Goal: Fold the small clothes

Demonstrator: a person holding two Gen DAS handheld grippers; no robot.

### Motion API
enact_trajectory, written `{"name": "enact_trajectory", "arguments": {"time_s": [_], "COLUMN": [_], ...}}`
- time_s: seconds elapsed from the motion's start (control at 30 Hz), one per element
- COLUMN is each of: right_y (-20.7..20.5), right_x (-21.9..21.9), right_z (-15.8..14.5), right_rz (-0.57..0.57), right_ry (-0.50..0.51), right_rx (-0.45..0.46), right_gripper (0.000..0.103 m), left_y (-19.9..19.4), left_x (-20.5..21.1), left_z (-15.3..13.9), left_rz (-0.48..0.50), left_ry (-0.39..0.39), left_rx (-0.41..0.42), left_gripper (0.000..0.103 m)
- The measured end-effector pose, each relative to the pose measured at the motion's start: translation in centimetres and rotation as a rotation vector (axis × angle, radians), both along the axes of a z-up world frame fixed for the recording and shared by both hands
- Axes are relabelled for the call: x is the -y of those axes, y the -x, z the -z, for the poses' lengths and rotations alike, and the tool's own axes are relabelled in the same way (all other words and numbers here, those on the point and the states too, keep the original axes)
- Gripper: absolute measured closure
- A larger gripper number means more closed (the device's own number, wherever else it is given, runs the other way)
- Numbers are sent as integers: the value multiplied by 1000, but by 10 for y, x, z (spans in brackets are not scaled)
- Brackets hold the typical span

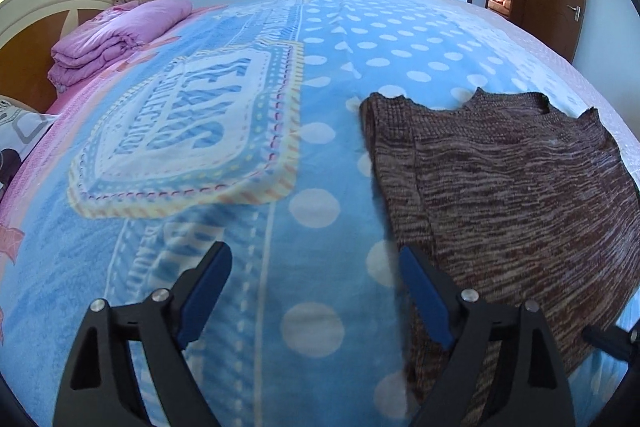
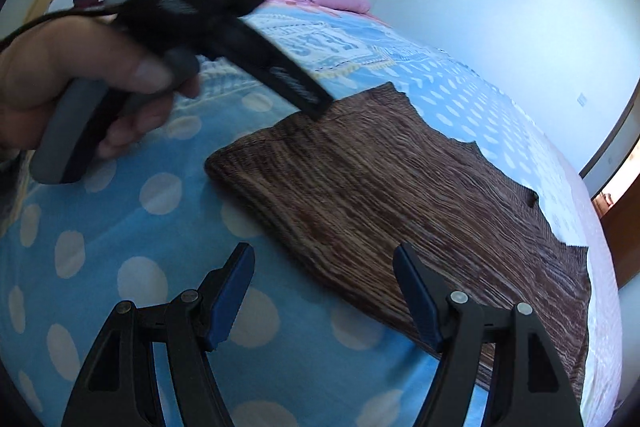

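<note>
The left gripper (image 1: 316, 267) is seen released, its blue-padded jaws spread wide with nothing between them, held over the blue dotted blanket (image 1: 312, 131) just left of the near edge of a brown knitted garment (image 1: 500, 179). In the right wrist view the same left gripper (image 2: 316, 103) is carried by a hand (image 2: 76, 83), its tip hanging at the far left corner of the garment (image 2: 400, 195); whether it touches the knit cannot be told. The right gripper (image 2: 324, 267) is likewise released, jaws apart and empty, poised over the garment's near left edge. The garment is laid flat on the bed, towards its right side. A folded pink quilt (image 1: 116, 35) is set far left by the headboard (image 1: 36, 11).
</note>
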State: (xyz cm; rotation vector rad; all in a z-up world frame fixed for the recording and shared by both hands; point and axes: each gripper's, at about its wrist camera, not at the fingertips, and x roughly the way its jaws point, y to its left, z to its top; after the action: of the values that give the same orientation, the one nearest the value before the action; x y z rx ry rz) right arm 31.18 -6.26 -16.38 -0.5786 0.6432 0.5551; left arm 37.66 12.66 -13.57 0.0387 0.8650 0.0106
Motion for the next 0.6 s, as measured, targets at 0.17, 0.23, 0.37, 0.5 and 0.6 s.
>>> {"name": "enact_trajectory", "arguments": {"time_s": [0.17,0.23,0.37,0.5,0.6], "right_y": [-1,-3,-3,-3,-2], "right_x": [-12,-17,-27,-36,-42], "right_z": [0,2,2,3,4], "right_rz": [2,4,10,16,23], "right_ry": [13,20,37,54,71], "right_rx": [19,25,45,66,86], "right_gripper": [31,31,31,31,31], "left_y": [-15,-19,-26,-33,-39], "left_x": [4,7,11,12,14], "left_z": [4,3,1,-1,-1], "left_rz": [9,14,30,47,68], "left_ry": [40,44,52,92,126], "left_rx": [-1,1,13,29,33], "left_gripper": [14,14,13,11,11]}}
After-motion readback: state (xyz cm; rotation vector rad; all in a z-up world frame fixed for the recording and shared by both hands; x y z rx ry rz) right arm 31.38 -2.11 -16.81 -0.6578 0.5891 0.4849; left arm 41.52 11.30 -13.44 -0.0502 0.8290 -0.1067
